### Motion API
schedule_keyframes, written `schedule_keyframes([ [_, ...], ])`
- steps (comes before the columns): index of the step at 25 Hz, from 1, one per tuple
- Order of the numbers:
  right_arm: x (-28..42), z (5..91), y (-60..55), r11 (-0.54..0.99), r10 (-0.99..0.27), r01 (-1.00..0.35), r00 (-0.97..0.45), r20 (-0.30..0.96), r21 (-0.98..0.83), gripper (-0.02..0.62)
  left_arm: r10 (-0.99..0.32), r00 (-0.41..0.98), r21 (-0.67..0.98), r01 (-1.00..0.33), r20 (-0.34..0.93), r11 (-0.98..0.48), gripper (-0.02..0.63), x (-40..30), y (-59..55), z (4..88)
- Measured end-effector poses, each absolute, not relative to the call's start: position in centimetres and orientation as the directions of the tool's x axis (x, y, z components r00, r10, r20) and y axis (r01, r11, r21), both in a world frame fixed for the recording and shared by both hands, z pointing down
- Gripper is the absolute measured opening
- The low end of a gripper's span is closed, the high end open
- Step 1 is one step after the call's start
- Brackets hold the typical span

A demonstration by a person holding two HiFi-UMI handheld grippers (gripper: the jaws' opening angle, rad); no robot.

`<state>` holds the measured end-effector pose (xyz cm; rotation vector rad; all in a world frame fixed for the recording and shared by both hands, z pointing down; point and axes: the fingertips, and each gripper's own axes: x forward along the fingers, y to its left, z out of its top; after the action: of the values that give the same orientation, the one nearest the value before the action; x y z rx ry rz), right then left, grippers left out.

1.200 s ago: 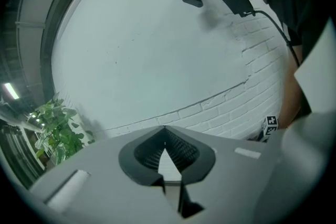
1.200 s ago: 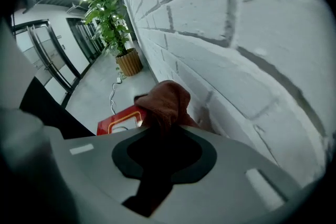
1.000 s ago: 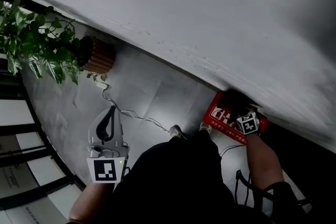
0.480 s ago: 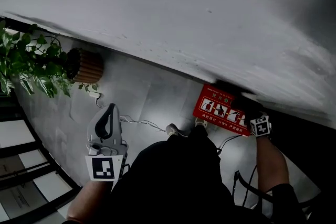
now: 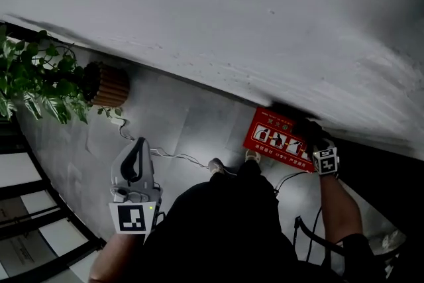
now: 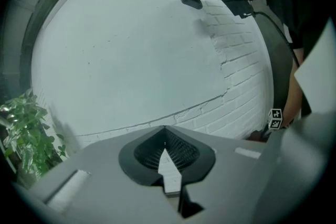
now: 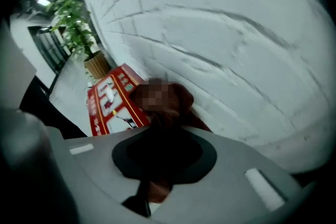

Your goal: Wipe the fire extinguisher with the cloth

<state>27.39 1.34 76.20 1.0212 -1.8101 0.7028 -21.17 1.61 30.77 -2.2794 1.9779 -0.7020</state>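
red extinguisher box (image 5: 275, 137) lengthwise along wall (image 5: 232, 10), right gripper (image 7: 160, 136) pinching cloth (image 7: 178, 102)

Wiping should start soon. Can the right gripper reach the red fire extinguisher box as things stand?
Probably yes: the right gripper, shut on the dark cloth, hangs right at the red fire extinguisher box by the wall, with nothing visible between them.

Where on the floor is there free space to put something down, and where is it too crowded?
The grey floor is bare between the wicker plant pot and the red box, along the wall. It is crowded by the person's feet, where a white cable runs, and at the red box, where the right gripper holds the cloth.
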Motion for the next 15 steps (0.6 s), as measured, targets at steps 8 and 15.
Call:
schedule_keyframes([
  [8,5.7,75.1,-2.7,0.748,-0.286,-0.638,-0.556,0.781,-0.180,0.055,-0.949,-0.059,-0.380,-0.923,0.308,-0.066,0.000,-25.0,5.3,29.5],
  [15,-2.3,78.9,-1.6,0.808,-0.114,-0.530,-0.567,0.816,-0.256,0.057,-0.922,-0.219,-0.456,-0.888,0.320,0.053,0.000,-28.6,9.8,28.0],
])
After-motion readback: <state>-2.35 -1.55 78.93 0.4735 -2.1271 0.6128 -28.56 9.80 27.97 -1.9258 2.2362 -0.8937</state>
